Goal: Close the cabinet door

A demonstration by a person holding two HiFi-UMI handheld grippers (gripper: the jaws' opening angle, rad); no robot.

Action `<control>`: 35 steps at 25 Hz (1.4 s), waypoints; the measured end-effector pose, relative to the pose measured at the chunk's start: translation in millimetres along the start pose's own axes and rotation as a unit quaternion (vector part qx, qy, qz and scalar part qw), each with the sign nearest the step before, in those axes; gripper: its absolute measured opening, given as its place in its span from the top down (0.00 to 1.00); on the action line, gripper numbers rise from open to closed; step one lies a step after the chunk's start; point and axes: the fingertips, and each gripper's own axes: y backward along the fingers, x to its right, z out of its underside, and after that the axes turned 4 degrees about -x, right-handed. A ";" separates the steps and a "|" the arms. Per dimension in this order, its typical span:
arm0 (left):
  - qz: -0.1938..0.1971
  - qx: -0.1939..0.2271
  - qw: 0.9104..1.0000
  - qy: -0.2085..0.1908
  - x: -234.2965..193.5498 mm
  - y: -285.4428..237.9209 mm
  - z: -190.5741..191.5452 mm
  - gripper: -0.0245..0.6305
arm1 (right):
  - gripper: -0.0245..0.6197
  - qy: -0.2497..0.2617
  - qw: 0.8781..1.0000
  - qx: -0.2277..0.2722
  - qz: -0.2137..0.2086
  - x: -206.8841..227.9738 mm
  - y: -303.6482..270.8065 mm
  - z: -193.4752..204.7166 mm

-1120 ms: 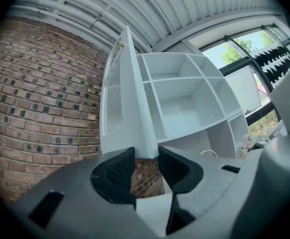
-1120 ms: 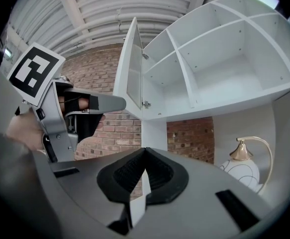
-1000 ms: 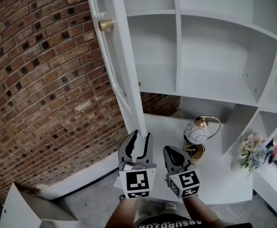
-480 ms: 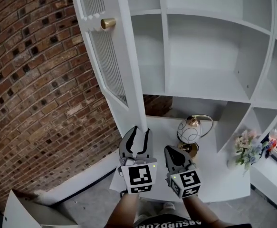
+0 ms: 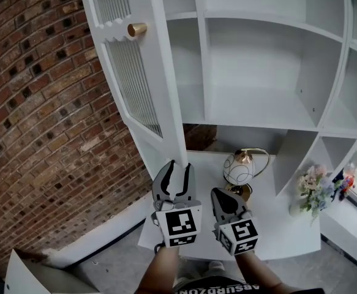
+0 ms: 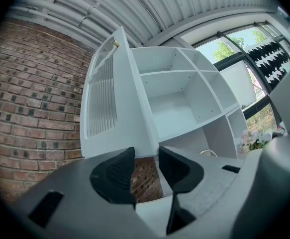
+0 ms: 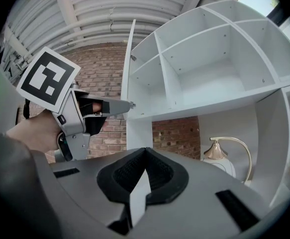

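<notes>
L gripper (image 5: 180, 171) was open, nothing in it, cabinet door (image 5: 129, 84) at its 11 o'clock. R gripper (image 5: 220, 195) was clenched tight, empty.

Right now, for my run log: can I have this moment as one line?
white cabinet door with brass knob: open | left gripper: open, empty, near door's lower edge | right gripper: shut, empty

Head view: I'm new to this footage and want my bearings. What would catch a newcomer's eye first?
The tall white cabinet door stands wide open at upper left, its brass knob bright against the brick wall behind. Below the white shelves, a white-and-gold lamp sits on the counter. At bottom centre the left tongs are open and the right tongs are shut.
</notes>
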 end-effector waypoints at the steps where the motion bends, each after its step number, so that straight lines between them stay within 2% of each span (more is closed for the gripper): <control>1: 0.000 -0.001 1.000 0.000 0.0 -1.0 0.1 0.73 | 0.96 0.000 1.000 0.002 0.001 0.7 -0.1 -0.6; 19: -0.013 -0.007 1.000 -0.006 10.9 -21.1 -0.8 0.72 | 0.96 0.001 1.000 0.003 0.010 20.0 -1.8 0.5; 23: -0.006 -0.001 1.000 -0.007 17.0 -29.8 1.1 0.72 | 0.96 0.002 1.000 0.002 0.011 24.5 -4.9 0.0; 27: -0.013 -0.006 1.000 -0.008 18.3 -35.1 0.2 0.72 | 0.96 0.000 1.000 -0.013 0.009 30.3 -6.3 4.6; 31: -0.008 -0.001 1.000 -0.008 24.4 -43.2 1.0 0.72 | 0.96 0.005 1.000 0.005 0.012 36.0 -9.6 -3.0; 35: -0.010 -0.003 1.000 -0.008 26.3 -49.6 -0.3 0.72 | 0.96 0.008 1.000 -0.002 0.010 40.3 -11.8 -3.1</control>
